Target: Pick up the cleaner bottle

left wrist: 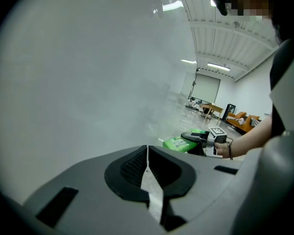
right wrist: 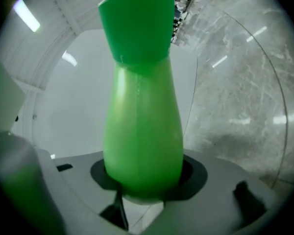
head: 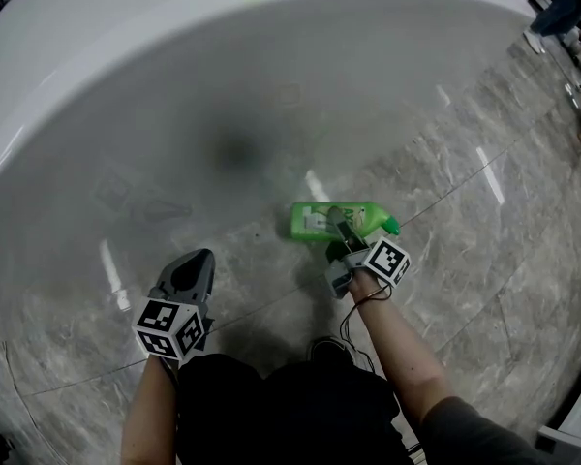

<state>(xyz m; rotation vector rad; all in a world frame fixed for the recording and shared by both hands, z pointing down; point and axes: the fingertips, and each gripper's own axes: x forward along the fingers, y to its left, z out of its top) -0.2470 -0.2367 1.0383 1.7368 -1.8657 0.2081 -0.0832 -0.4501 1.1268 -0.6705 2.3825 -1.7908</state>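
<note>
The green cleaner bottle (head: 315,219) lies level just above the grey marble floor, its cap (head: 391,226) pointing right. My right gripper (head: 339,223) is shut across its body from the near side. In the right gripper view the bottle (right wrist: 142,126) fills the middle, wedged between the jaws, with its cap (right wrist: 137,23) at the top. My left gripper (head: 196,264) hangs to the left, apart from the bottle, its jaws together on nothing. The left gripper view shows those shut jaws (left wrist: 148,163), and beyond them the bottle (left wrist: 176,144) and the right gripper (left wrist: 198,136).
A big white curved basin wall (head: 174,56) rises just ahead and bends over the floor (head: 484,260). My own dark clothing fills the bottom of the head view. Tables and an orange sofa (left wrist: 242,121) stand far off in the hall.
</note>
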